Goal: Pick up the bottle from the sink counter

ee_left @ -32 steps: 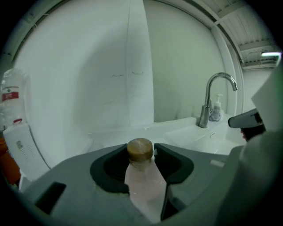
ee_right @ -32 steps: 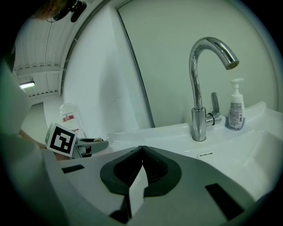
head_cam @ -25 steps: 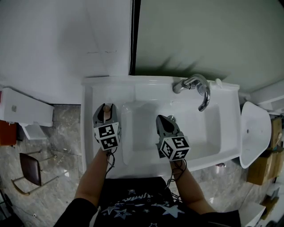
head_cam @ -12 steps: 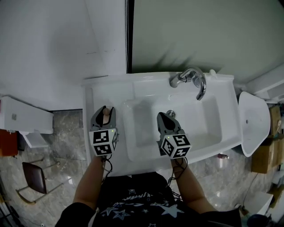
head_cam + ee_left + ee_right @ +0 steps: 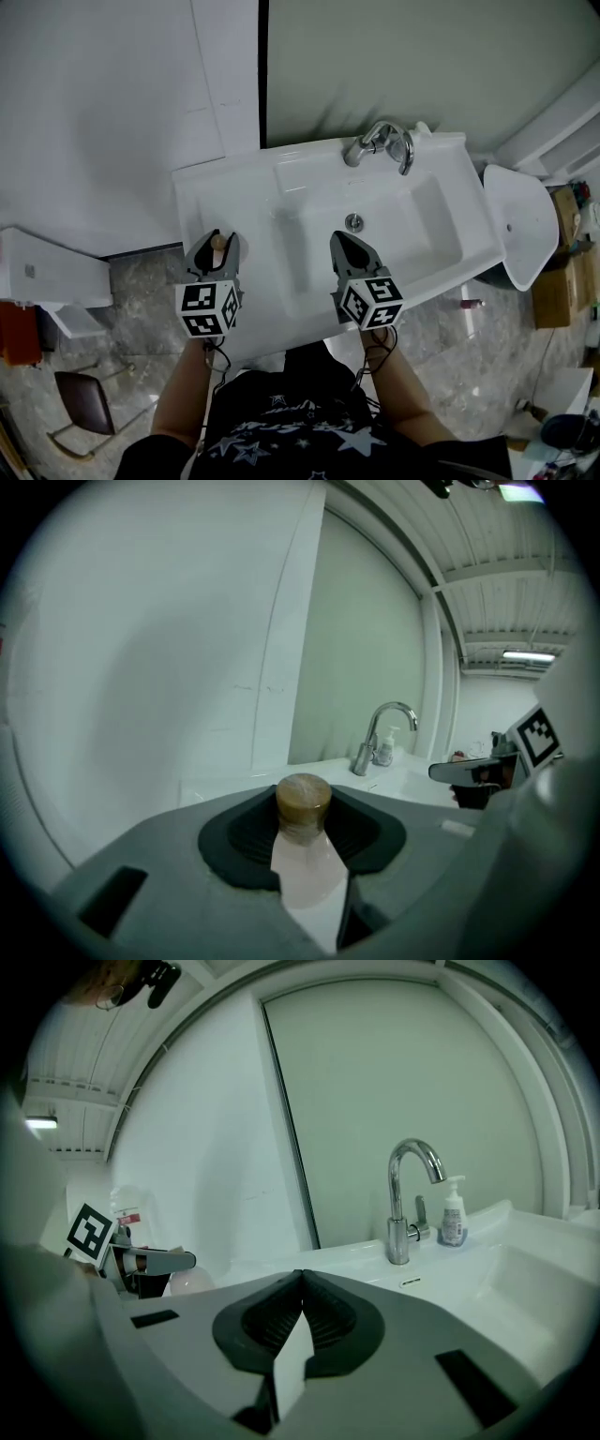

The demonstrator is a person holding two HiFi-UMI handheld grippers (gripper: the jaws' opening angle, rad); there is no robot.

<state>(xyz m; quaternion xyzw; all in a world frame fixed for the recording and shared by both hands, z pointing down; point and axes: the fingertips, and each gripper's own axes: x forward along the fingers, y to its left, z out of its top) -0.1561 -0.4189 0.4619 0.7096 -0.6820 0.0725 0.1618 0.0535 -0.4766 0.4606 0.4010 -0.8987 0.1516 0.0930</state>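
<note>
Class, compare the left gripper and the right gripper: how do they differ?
The left gripper is shut on a pale bottle with a brown cap; the right gripper has its jaws together on nothing. The left gripper hangs beside the basin, the right gripper over it. Both carry a marker cube.

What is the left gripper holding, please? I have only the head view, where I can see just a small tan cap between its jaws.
Observer: The left gripper view shows a bottle with a pale pink body under that cap; the left gripper is clamped on it just below the cap.
Operator: Thank you. Is the right gripper carrying anything?
Observer: No. In the right gripper view the right gripper has its jaws shut together, with nothing between them.
</note>
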